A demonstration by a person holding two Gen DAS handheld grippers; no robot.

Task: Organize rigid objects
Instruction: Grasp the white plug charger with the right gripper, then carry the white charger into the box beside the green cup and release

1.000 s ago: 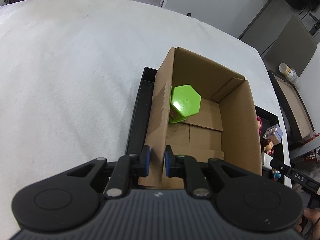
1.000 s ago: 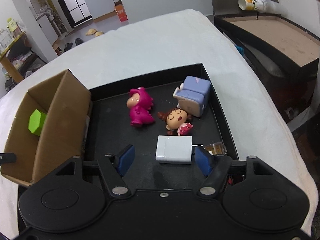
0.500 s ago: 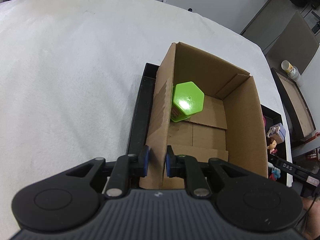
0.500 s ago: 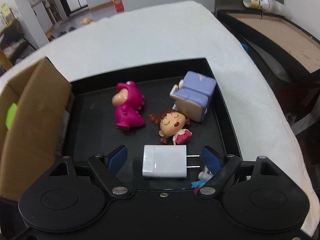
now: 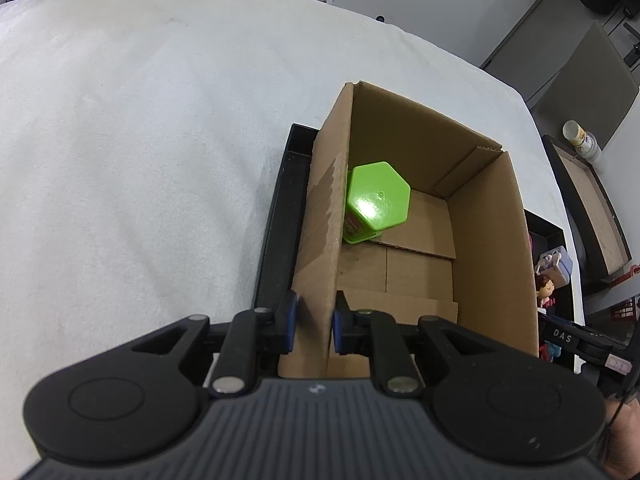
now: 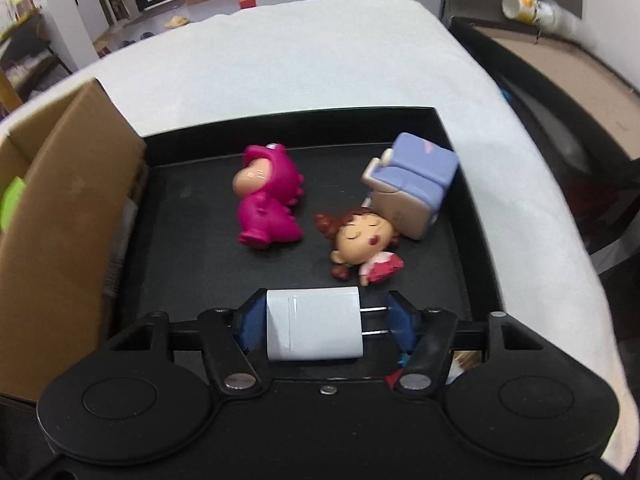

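There was one cardboard box (image 5: 488, 240), one green hexagonal container (image 5: 378, 200), one black tray (image 6: 304, 124), one white charger (image 6: 314, 328), and three toy figures: pink (image 6: 268, 204), purple (image 6: 412, 184), and brown-haired girl (image 6: 360, 244).

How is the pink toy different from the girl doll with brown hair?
The pink figurine is magenta all over and sits upright; the girl doll has brown hair, a pink dress, and lies on her back. The figurine is nearer the cardboard box. Both rest on the black tray.
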